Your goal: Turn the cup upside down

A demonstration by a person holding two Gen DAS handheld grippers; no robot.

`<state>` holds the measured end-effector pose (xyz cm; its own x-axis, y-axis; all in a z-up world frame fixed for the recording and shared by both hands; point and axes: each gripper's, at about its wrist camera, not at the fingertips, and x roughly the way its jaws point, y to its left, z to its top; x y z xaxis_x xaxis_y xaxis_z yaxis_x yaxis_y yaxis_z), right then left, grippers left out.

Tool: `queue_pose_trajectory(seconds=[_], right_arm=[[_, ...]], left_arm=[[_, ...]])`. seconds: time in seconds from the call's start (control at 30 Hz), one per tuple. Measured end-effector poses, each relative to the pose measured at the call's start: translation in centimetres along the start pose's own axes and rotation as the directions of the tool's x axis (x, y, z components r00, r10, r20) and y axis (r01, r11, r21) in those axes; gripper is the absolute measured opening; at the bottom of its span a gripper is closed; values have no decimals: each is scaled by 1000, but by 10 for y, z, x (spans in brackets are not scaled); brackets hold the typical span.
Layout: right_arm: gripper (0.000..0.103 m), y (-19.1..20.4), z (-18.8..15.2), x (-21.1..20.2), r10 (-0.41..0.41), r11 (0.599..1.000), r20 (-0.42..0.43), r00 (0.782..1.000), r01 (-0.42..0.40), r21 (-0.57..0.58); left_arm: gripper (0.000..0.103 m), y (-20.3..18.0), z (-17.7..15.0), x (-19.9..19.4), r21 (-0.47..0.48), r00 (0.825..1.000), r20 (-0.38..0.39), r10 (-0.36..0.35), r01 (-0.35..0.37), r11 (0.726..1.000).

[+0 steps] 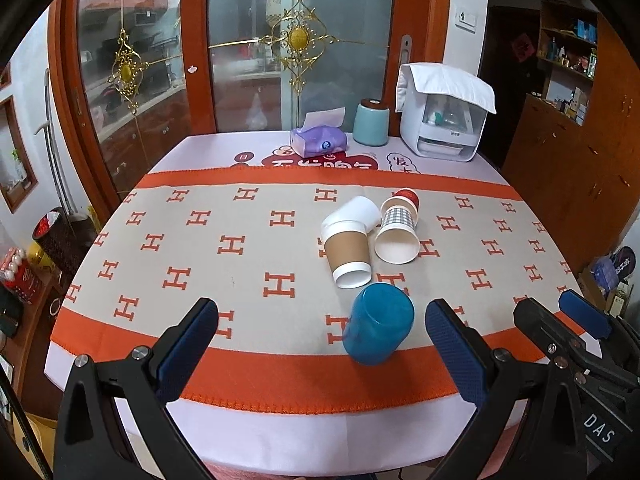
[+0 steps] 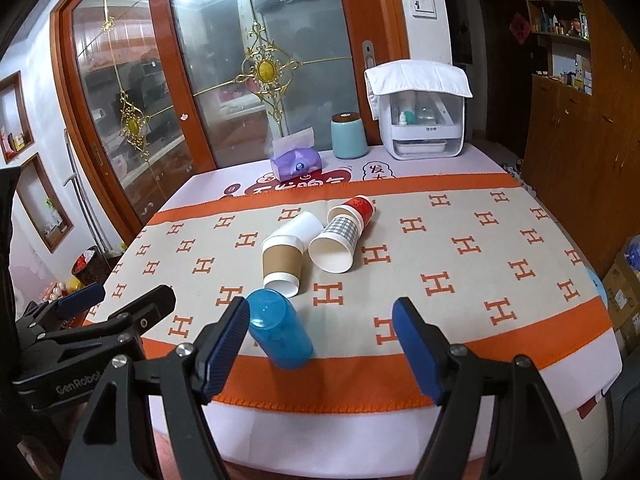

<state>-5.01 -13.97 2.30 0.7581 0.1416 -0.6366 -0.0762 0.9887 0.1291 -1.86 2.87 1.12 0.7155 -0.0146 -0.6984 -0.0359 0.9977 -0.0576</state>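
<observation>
lying on its side near the front edge of the table [image 1: 256, 436], on the orange band of the patterned cloth [image 1: 168, 240]: blue plastic cup [image 1: 378, 328], base turned toward the table's middle, mouth toward the front edge, not gripped by anything. seen again from the right wrist as the same blue plastic cup [image 2: 280, 330], just beside the left pad of the right gripper, whether touching it cannot be told.

left gripper [image 1: 322, 340] hanging over the front edge with jaws spread wide apart, empty, the cup sitting in the gap nearer the right finger. right gripper [image 2: 320, 344] also spread wide and empty, level with the same edge; also showing at the right margin of the left wrist view as right gripper [image 1: 556, 316].

just behind the cup, toward the table's middle: brown-sleeved paper cup [image 1: 347, 254] on its side, mouth toward the front, with a white cup [image 1: 358, 210] lying behind it and touching. beside those, a checked paper cup [image 1: 397, 234] on its side, open mouth forward, a red cup [image 1: 407, 197] nested into its base.

along the back edge: purple tissue pack [image 1: 319, 141], teal canister [image 1: 371, 122] upright, white appliance [image 1: 442, 120] under a white cloth near the back right corner.
</observation>
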Motion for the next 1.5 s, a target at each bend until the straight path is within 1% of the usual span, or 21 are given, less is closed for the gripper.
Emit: queue_pose_trajectory(seconds=[0.2, 0.63, 1.5], right_arm=[[74, 1, -2, 5, 12, 1000, -12, 1000, -12, 7], [74, 0, -4, 11, 2, 1000, -22, 1000, -2, 11], [74, 3, -8, 14, 8, 1000, -27, 1000, -8, 15]], left_arm=[[102, 1, -1, 5, -15, 1000, -18, 6, -6, 1000], [102, 3, -2, 13, -19, 999, -41, 20, -21, 1000], [102, 5, -5, 13, -14, 998, -48, 31, -32, 999]])
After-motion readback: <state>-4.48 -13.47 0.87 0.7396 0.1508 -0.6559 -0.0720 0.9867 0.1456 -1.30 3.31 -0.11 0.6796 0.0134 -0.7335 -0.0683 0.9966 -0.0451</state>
